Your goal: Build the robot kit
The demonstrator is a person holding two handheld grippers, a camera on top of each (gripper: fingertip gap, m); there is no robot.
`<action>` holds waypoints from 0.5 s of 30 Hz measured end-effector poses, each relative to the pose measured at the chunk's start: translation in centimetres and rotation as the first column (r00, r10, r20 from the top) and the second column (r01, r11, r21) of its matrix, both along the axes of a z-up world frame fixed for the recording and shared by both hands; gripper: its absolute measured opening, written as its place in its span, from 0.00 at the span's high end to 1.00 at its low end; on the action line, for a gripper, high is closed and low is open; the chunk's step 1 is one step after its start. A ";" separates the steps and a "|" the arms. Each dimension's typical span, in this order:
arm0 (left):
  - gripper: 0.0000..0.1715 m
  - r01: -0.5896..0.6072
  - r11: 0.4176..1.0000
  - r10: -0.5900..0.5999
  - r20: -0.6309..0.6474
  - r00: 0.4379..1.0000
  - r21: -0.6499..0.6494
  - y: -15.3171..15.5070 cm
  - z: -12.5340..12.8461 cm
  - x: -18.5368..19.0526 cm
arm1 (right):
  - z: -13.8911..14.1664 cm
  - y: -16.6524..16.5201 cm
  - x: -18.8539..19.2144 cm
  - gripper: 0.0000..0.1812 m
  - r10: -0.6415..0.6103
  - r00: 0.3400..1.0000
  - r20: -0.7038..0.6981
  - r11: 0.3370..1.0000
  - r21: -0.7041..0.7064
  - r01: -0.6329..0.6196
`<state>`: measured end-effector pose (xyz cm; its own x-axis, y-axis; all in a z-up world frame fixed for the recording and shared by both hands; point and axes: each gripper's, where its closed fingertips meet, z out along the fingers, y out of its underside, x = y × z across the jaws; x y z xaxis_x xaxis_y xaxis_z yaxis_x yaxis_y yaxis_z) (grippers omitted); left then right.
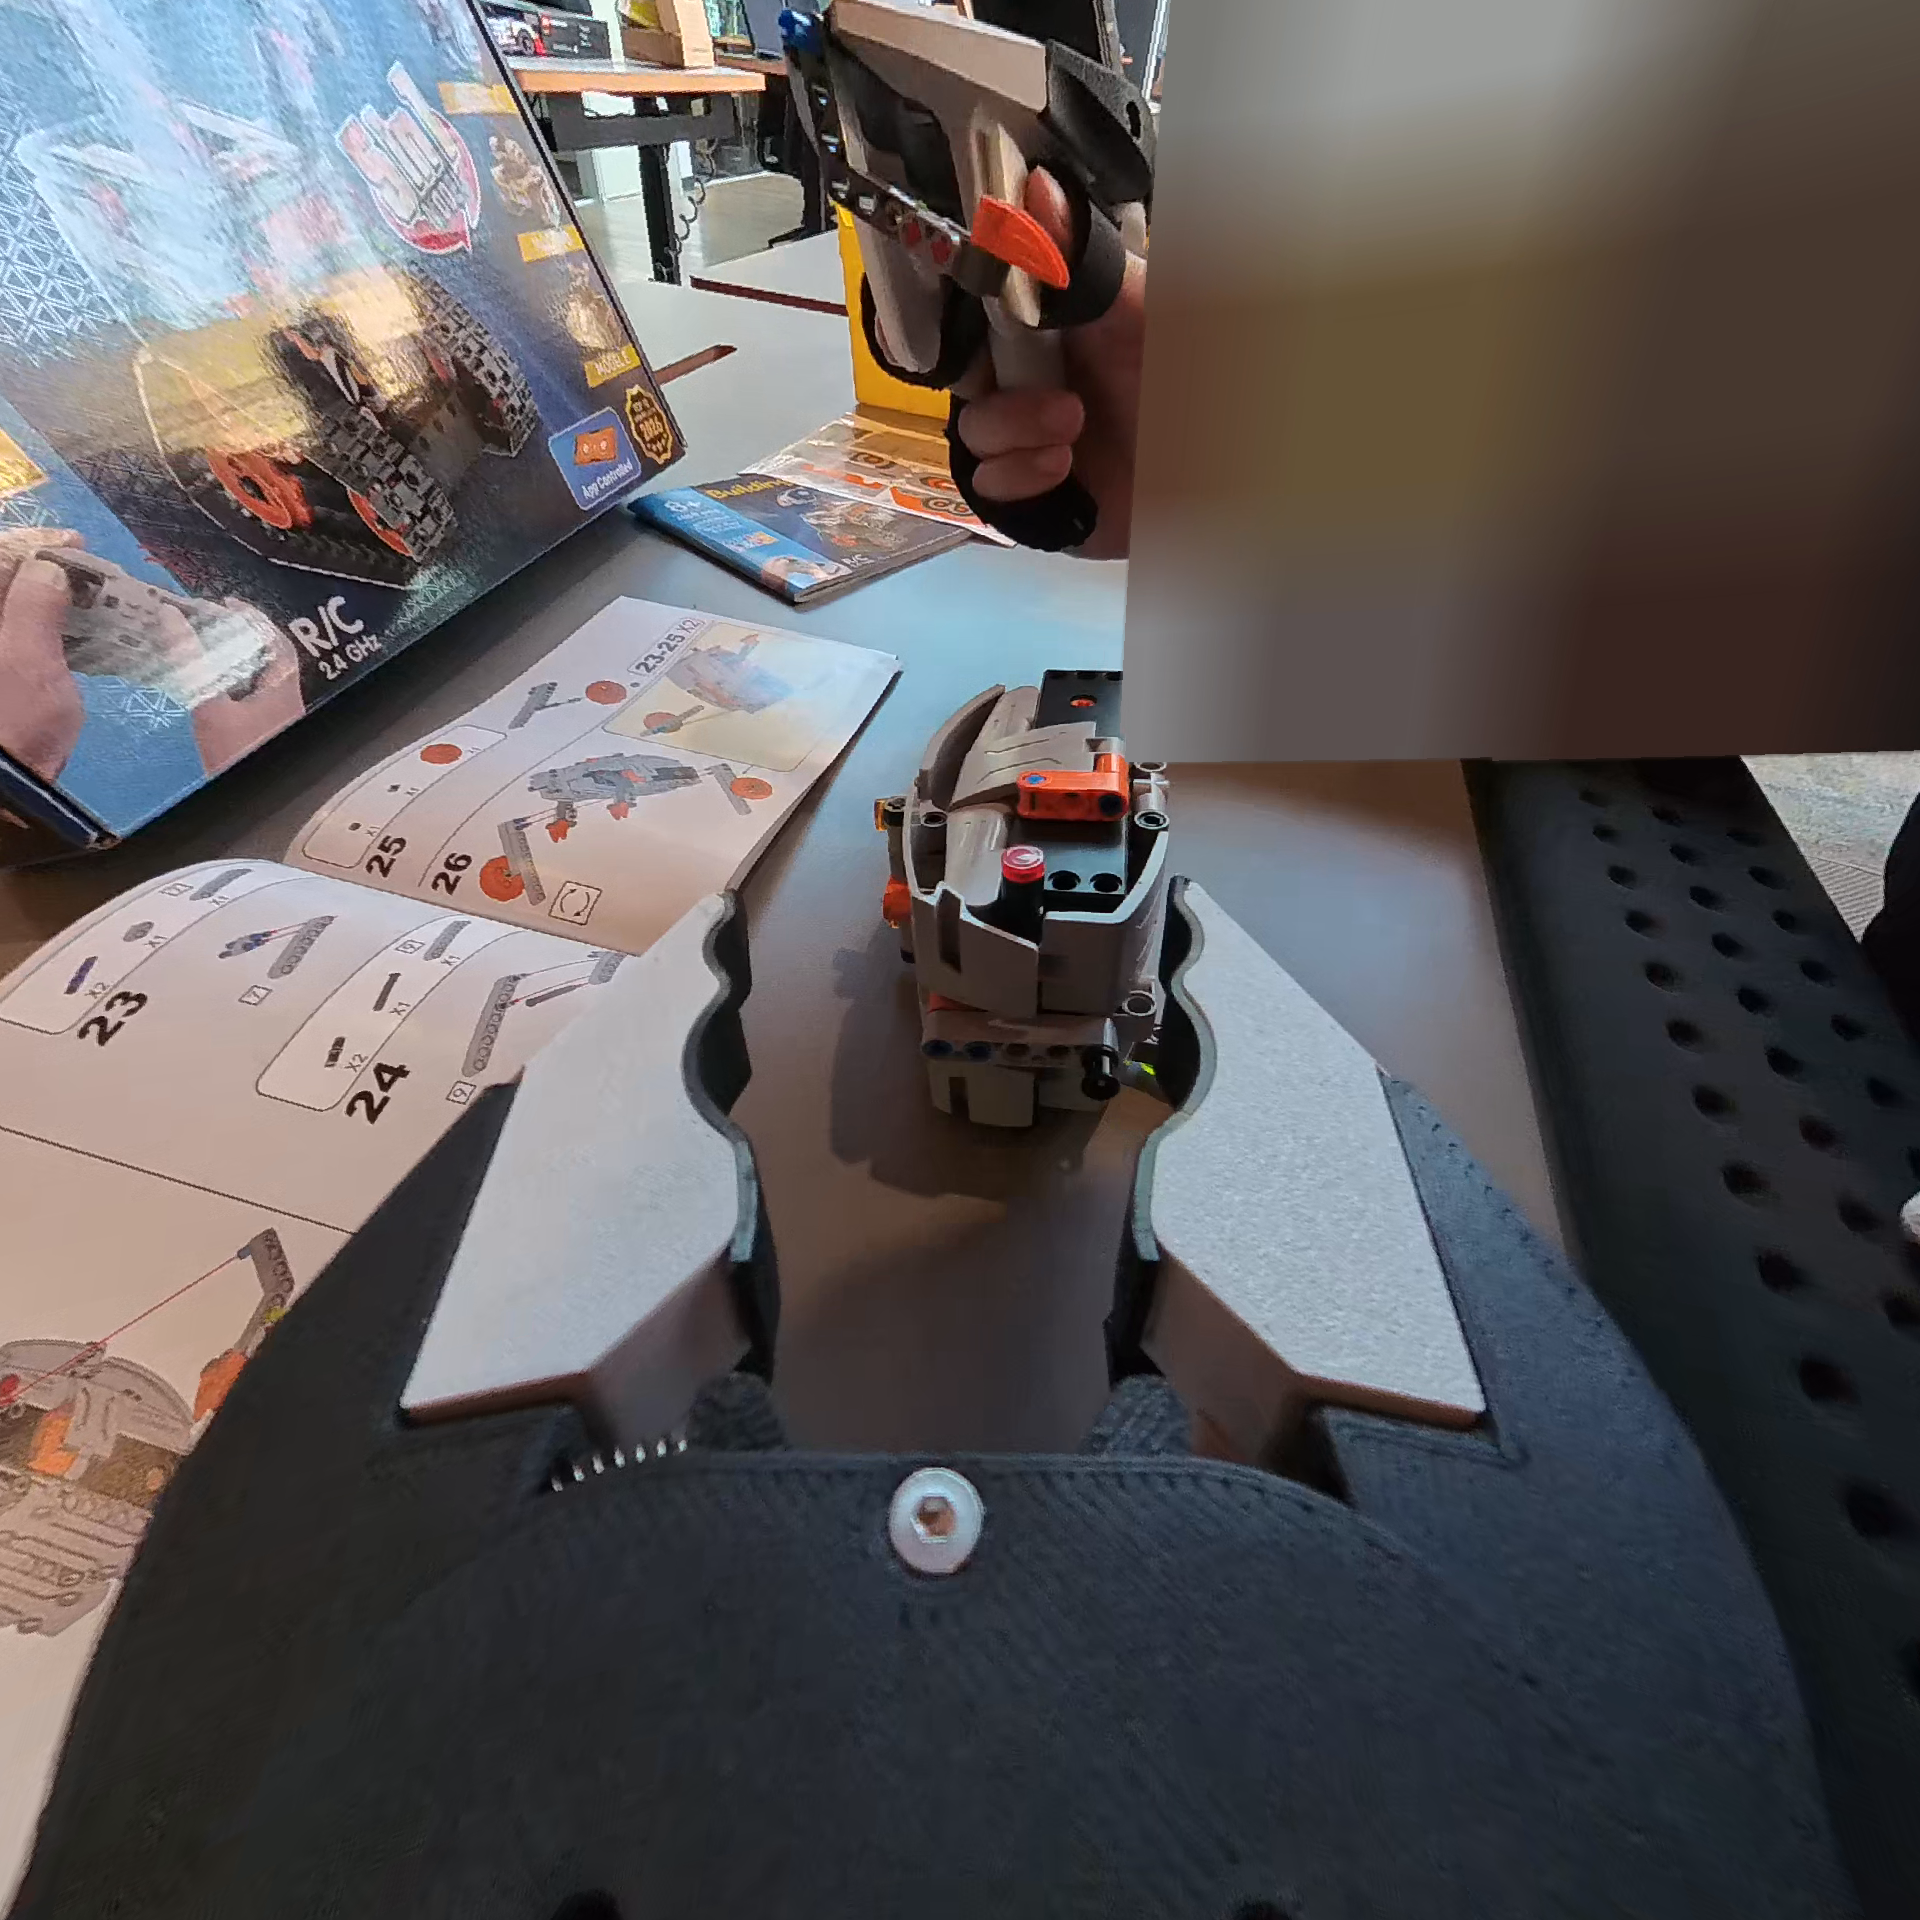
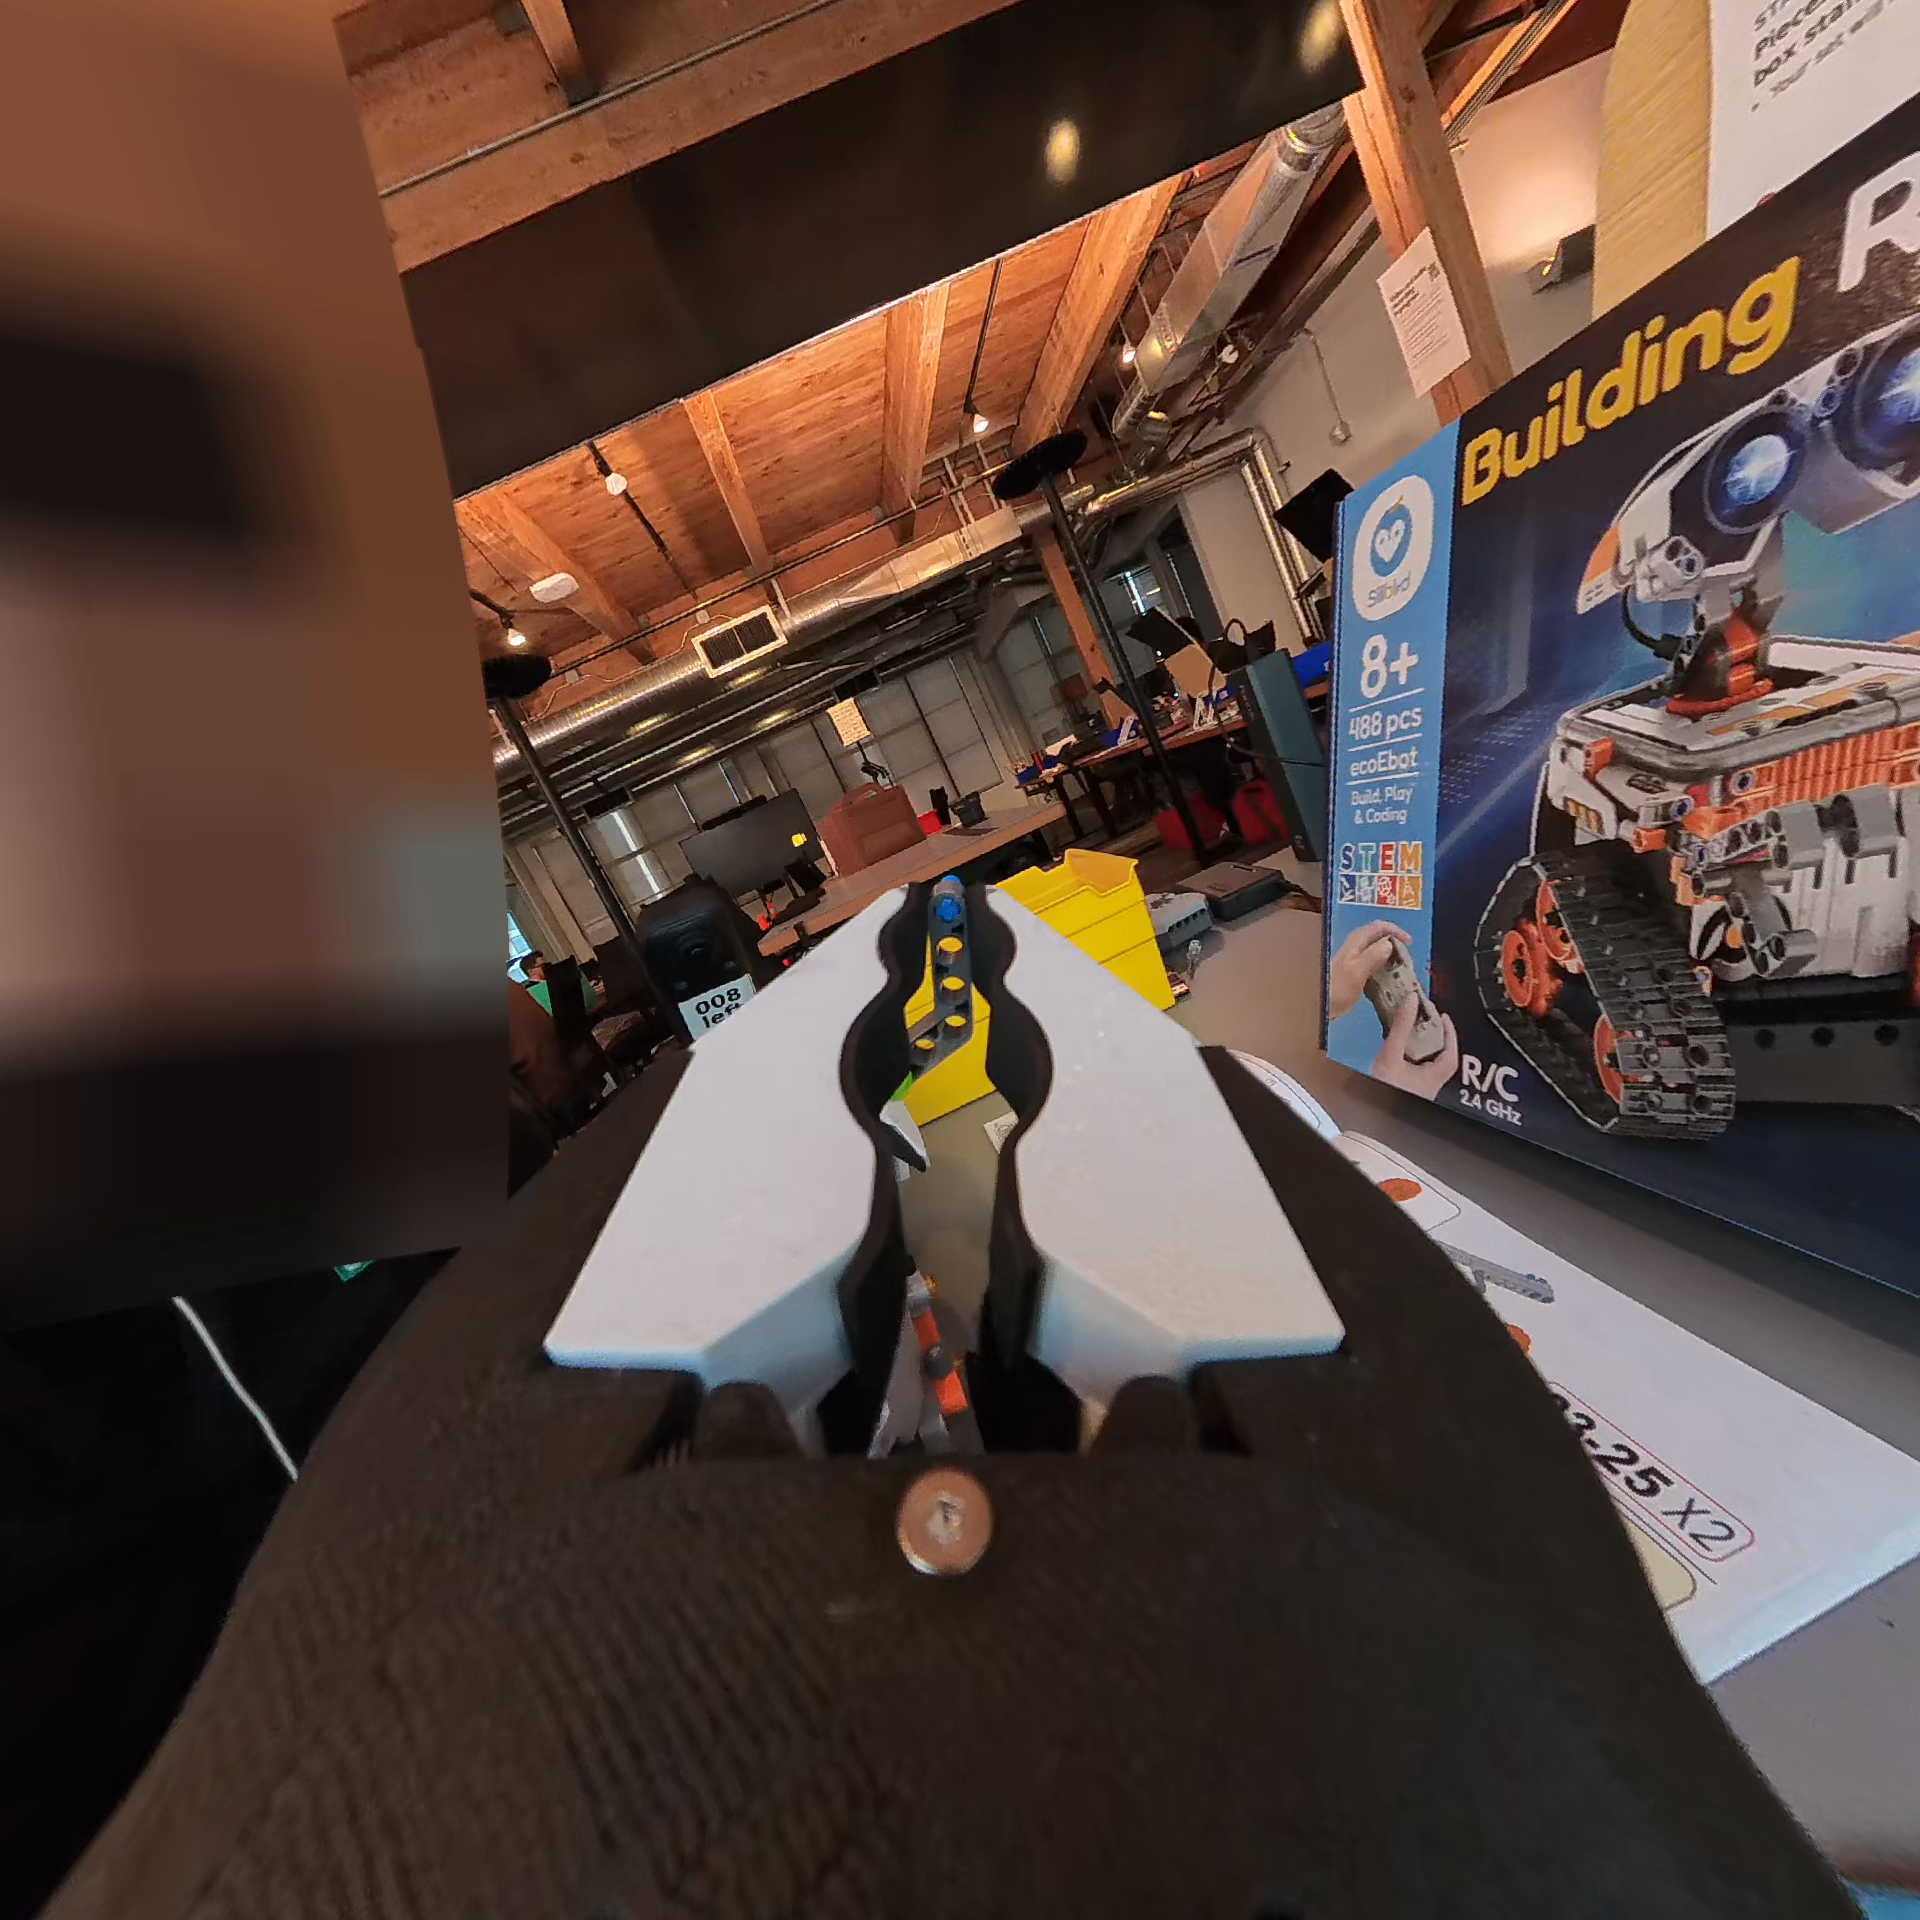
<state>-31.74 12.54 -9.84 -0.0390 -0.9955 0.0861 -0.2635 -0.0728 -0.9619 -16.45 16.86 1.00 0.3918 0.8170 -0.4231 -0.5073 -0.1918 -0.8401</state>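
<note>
Far-left edge of surface [image 1: 1299, 935]: toy kit box [image 1: 260, 364] stands propped, printed face toward the grippers. In front of it, an open instruction booklet [image 1: 312, 987] lies flat; a second, closed booklet [image 1: 810, 530] lies further back.

Left gripper [image 1: 956, 904]: jaws spread wide, low over the surface, holding nothing. The grey brick model [image 1: 1039, 914], with orange and red parts, stands on the surface between the fingers, nearer the right one. That finger is touching it or just beside it; cannot tell which. The left finger is clearly apart from it. Judgement: the model sits off-centre in the opening, so a one-sided push would likely slide or tip it. Centring the model would load both sides alike. The flat lower block looks a sounder place to bear on than the curved upper shell.

Right gripper [image 2: 948, 904]: raised well above the surface, carried by a hand [image 1: 1029, 436]. Its jaws are pressed together on a dark grey beam [image 2: 945, 977] with yellow and blue pins. The beam lies lengthwise along the fingers, with its blue-pinned end at the tips. Orange parts show near the finger roots. Judgement: the grip runs along the beam, so it looks steady against twisting.

Yellow bin [image 2: 1101, 935] stands beyond the right gripper, toward the far edge.
</note>
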 end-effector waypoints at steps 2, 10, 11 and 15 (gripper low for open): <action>0.54 0.002 1.000 -0.002 0.002 1.000 -0.002 0.0 0.0 0.0 | -0.1 0.1 0.0 0.97 -0.002 1.000 -0.001 1.000 -0.003 0.002; 0.55 0.024 1.000 -0.023 -0.014 1.000 0.008 -0.4 -0.2 0.1 | -0.3 0.2 -0.5 0.97 0.001 1.000 0.007 1.000 -0.008 -0.001; 0.56 0.026 1.000 -0.026 -0.017 1.000 0.009 -0.4 -0.2 0.1 | -0.4 0.2 -0.5 0.97 0.002 1.000 0.005 1.000 -0.010 -0.002; 0.58 0.038 0.999 -0.038 -0.036 0.999 0.015 -0.6 -0.5 0.1 | -0.6 0.3 -0.5 0.97 0.006 1.000 0.002 1.000 -0.021 -0.006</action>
<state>-31.62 11.97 -10.37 -0.0740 -0.9946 0.0727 -0.3000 -0.0473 -0.9528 -16.99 17.19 0.41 0.3880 0.8102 -0.4393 -0.5045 -0.2122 -0.8369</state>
